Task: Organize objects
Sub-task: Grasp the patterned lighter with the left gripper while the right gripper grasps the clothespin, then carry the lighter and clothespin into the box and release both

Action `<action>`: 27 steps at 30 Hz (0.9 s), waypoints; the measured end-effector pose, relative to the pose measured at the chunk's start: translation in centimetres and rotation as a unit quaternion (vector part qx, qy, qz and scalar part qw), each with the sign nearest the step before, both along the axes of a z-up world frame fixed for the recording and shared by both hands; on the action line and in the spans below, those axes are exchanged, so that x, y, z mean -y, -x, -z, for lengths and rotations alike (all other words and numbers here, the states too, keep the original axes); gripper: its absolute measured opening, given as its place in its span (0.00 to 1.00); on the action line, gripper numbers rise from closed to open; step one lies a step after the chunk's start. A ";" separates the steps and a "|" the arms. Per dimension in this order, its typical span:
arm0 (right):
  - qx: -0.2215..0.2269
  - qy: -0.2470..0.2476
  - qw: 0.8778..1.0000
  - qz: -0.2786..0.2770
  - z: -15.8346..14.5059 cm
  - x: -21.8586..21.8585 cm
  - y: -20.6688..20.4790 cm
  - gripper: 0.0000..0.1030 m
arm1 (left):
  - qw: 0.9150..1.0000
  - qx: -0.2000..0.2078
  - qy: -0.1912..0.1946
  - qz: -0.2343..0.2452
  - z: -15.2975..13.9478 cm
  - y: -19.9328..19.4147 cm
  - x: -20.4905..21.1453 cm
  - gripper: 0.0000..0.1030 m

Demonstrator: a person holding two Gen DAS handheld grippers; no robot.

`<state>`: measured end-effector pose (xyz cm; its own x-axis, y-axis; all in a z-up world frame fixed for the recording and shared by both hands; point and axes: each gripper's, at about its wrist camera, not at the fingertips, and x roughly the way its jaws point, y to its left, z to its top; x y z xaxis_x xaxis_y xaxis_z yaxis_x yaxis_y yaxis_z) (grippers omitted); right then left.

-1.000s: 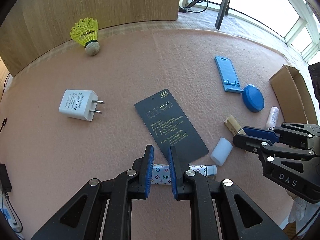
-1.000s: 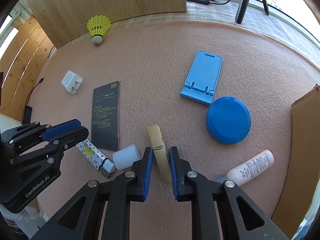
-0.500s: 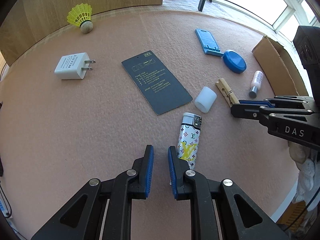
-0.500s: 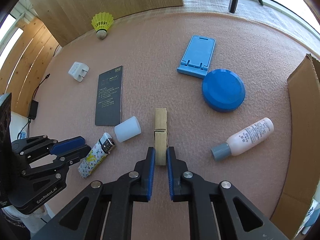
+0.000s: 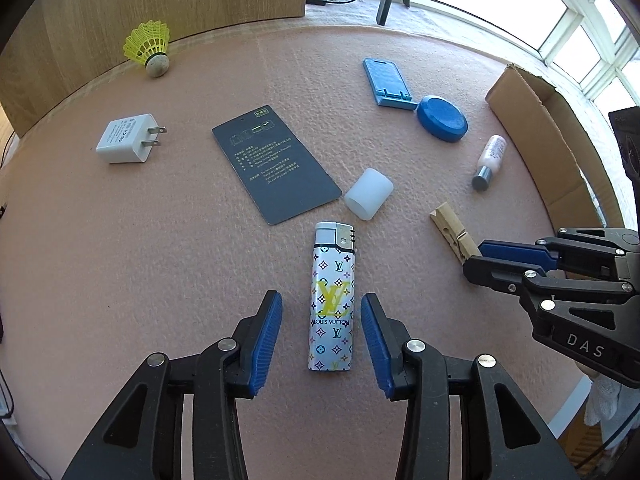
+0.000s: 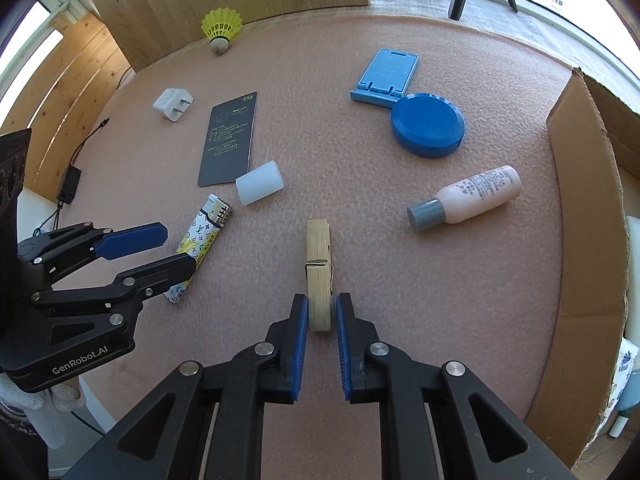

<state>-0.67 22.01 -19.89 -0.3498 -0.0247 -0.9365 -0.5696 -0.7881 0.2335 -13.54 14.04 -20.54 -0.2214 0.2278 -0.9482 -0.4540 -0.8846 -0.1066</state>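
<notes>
My left fingers (image 5: 321,334) are opening, pads clear of the lighter (image 5: 332,296) lying flat between them on the pink worktop (image 5: 160,240). My right fingers (image 6: 322,318) pinch the clothespin (image 6: 319,268)'s near end, ready to lift. Both hands point steeply downward.

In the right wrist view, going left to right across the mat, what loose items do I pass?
White charger → shuttlecock → dark card → white cap → wooden clothespin → blue round case → pink bottle → cardboard box. Lighter and blue stand overlap neighbours, so left out.
</notes>
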 end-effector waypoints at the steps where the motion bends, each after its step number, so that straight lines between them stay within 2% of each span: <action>1: -0.001 -0.002 1.000 0.001 -0.1 0.0 0.2 0.14 | 1.000 0.001 0.002 0.002 0.2 0.0 -0.2 0.38; 2: -0.001 -0.003 1.000 0.001 -0.1 -0.1 0.3 0.14 | 1.000 0.001 0.007 0.003 0.3 -0.1 -0.5 0.31; 5: 0.001 -0.005 1.000 0.001 0.1 -0.2 0.9 0.14 | 1.000 -0.010 0.013 0.002 0.4 -0.3 -0.8 0.24; 10: 0.002 -0.006 1.000 0.003 0.3 -0.4 1.1 0.14 | 1.000 -0.005 -0.001 -0.011 0.4 0.0 -0.6 0.24; 15: -0.007 0.001 1.000 0.013 0.0 -0.6 0.2 0.11 | 0.999 0.007 -0.030 -0.029 0.0 -0.3 0.4 0.24; 21: -0.043 0.011 0.998 0.044 -2.1 -1.1 -3.2 0.11 | 0.997 0.009 -0.061 -0.040 -1.2 -0.9 0.9 0.24; 27: -0.075 0.003 0.994 0.078 -5.2 -1.7 -7.4 0.11 | 0.996 -0.008 -0.083 -0.017 -3.8 -1.9 -1.4 0.24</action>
